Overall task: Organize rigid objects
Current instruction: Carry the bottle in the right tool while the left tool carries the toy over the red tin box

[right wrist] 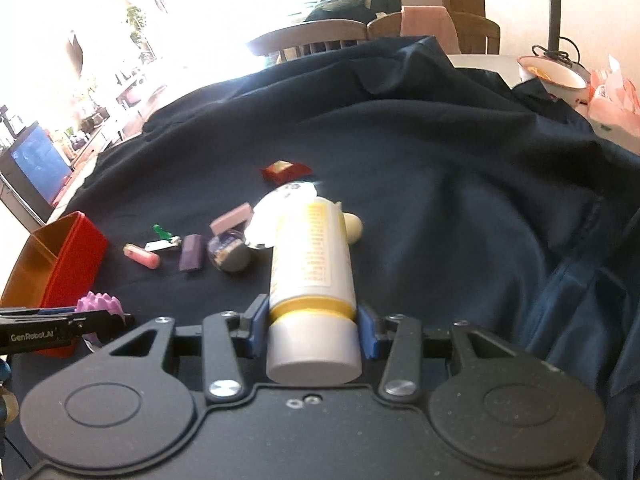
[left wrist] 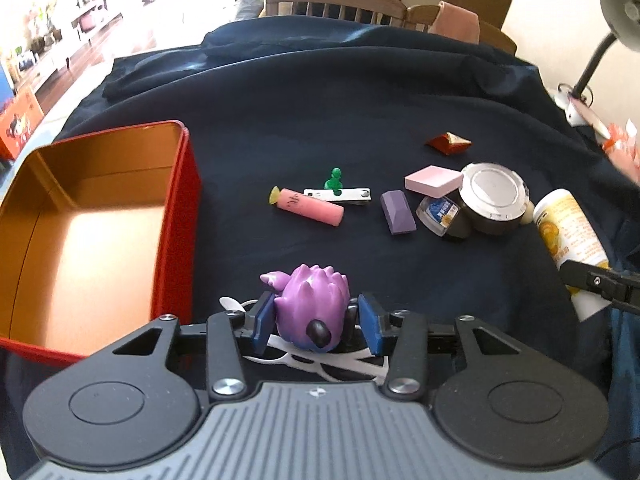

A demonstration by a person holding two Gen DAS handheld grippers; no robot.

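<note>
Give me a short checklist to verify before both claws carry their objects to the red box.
1. Left claw grips the purple spiky toy: cannot tell; the blue pads sit beside it, and a small gap shows on the right.
2. Right claw grips the white and yellow bottle: ok, the pads press both sides near its cap end.
3. Red box is open, with room inside: ok, its gold interior shows nothing in it.
4. Path from toy to box: ok, the box stands just left of the left claw.
5. Bottle's far end is free of the silver-lidded jar: cannot tell, they overlap in the right wrist view.
</note>
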